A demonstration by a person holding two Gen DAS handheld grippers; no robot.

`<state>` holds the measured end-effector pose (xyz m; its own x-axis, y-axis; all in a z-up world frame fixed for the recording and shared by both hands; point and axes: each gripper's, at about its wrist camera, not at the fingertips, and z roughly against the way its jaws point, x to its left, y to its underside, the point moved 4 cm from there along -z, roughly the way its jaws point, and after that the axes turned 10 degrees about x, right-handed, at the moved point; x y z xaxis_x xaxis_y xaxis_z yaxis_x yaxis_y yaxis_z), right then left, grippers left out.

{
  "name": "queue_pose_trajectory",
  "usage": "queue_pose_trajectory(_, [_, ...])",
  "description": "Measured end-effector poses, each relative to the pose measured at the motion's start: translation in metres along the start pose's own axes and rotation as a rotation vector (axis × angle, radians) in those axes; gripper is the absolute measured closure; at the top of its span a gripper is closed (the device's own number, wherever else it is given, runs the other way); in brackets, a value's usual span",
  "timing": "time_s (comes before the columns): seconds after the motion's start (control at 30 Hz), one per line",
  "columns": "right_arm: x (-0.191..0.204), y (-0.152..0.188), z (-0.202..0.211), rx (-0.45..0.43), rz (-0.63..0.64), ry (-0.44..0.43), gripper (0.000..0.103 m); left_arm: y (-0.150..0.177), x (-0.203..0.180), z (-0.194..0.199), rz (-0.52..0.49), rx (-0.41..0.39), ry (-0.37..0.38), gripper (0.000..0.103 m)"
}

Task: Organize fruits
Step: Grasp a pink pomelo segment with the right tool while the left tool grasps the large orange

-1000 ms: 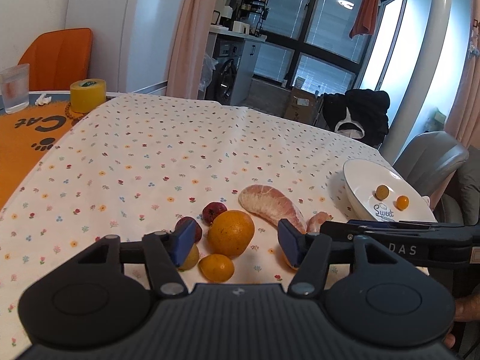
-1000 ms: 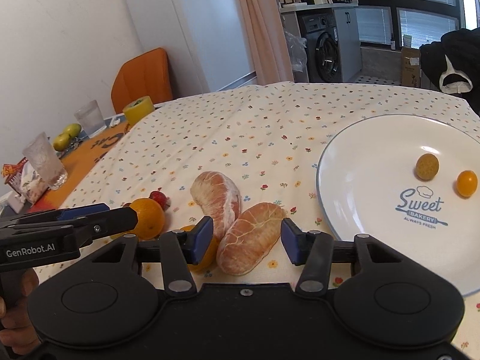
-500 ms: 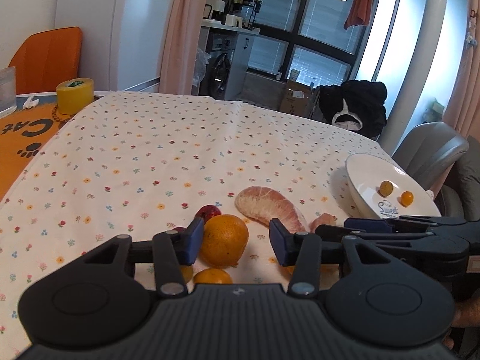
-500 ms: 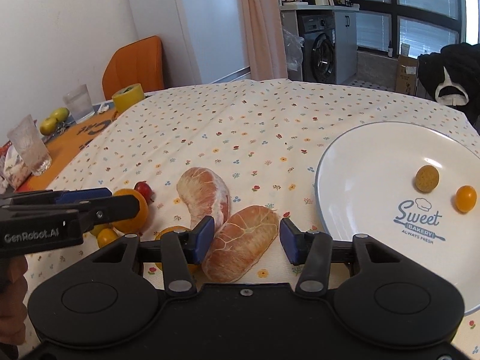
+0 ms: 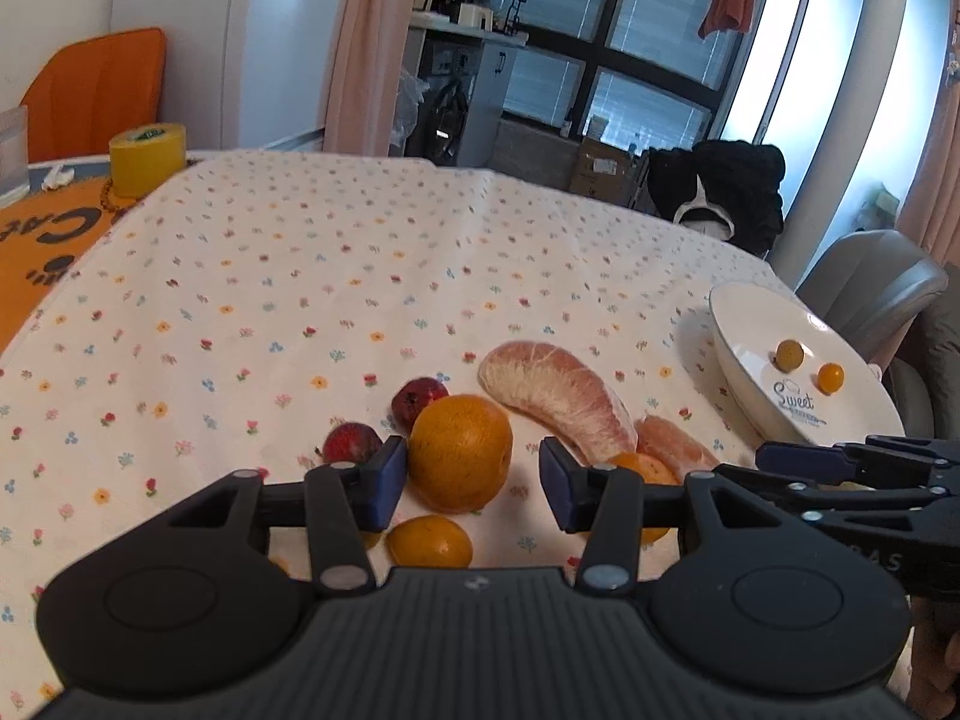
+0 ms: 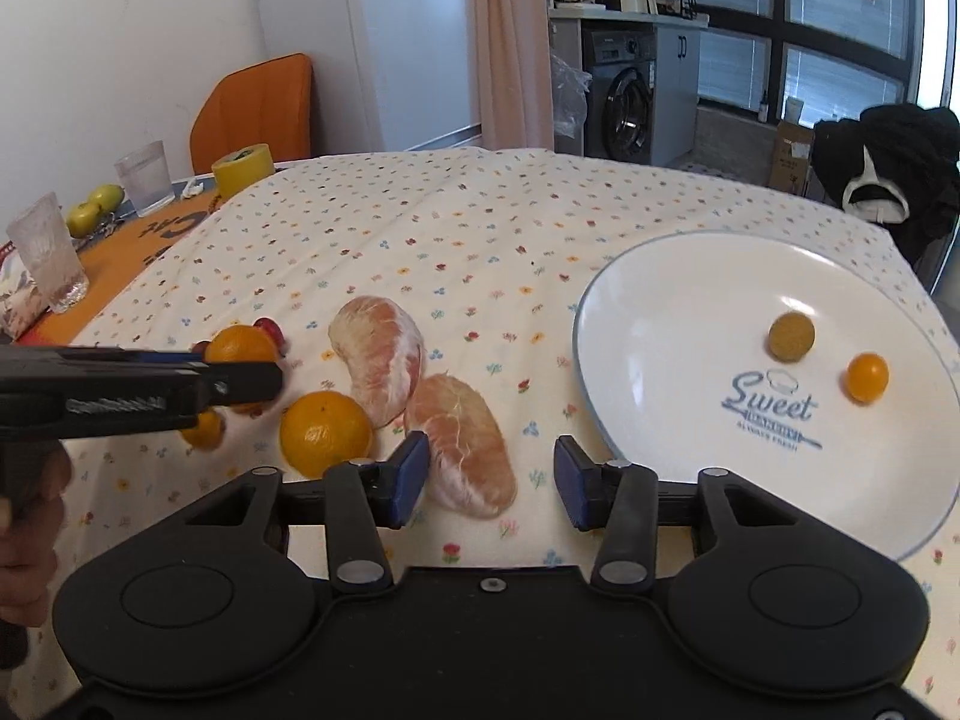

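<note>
The left gripper (image 5: 467, 477) hangs low over the worktop (image 5: 360, 276), its jaws spread, with the big orange (image 5: 461, 451) between the blue pads (image 5: 387, 481); the left pad sits just beside the fruit's side, though whether it touches cannot be told from this angle. Two red fruits (image 5: 419, 399) lie just behind and to the left of the orange, and a small orange (image 5: 428, 542) lies in front of it, close under the gripper body.

The right gripper (image 6: 491, 480) is also low, jaws spread, around the near end of a peeled pomelo piece (image 6: 462, 447); neither pad presses it. A second pomelo piece (image 6: 379, 357) lies behind, touching the first. Another orange (image 6: 325, 433) sits just left of the pomelo pair.

The white plate (image 6: 678, 324) stands at the right of the flowered cloth and holds two small round fruits, a dull yellow one (image 6: 791, 335) and a bright orange one (image 6: 867, 377), near each other but apart. At the far left end stand a yellow tape roll (image 6: 243, 171) and two glasses (image 6: 143, 177).
</note>
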<state>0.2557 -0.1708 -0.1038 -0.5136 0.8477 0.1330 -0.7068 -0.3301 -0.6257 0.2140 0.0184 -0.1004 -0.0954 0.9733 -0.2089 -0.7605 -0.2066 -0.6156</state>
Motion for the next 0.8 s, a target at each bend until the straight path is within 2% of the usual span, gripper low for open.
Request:
queue_pose_trajectory(0.03, [0.001, 0.001, 0.000, 0.002, 0.005, -0.009, 0.062, 0.001, 0.000, 0.000, -0.002, -0.004, 0.002, 0.061])
queue_pose_trajectory(0.07, [0.003, 0.001, 0.000, 0.004, 0.012, -0.013, 0.062, 0.001, -0.001, 0.000, -0.006, -0.001, -0.001, 0.069])
queue_pose_trajectory(0.17, [0.006, 0.000, -0.004, 0.016, 0.022, -0.013, 0.062, 0.002, -0.002, 0.003, -0.005, 0.004, 0.020, 0.069])
queue_pose_trajectory(0.47, [0.017, -0.008, -0.019, 0.032, 0.067, 0.007, 0.059, 0.001, 0.006, 0.021, 0.000, -0.030, 0.009, 0.069])
queue_pose_trajectory(0.6, [0.022, -0.011, -0.024, 0.043, 0.094, 0.030, 0.059, -0.001, 0.010, 0.027, 0.026, -0.032, 0.042, 0.069])
queue_pose_trajectory(0.8, [0.026, -0.011, -0.026, 0.054, 0.098, 0.037, 0.056, 0.001, 0.011, 0.037, 0.020, -0.052, 0.037, 0.069])
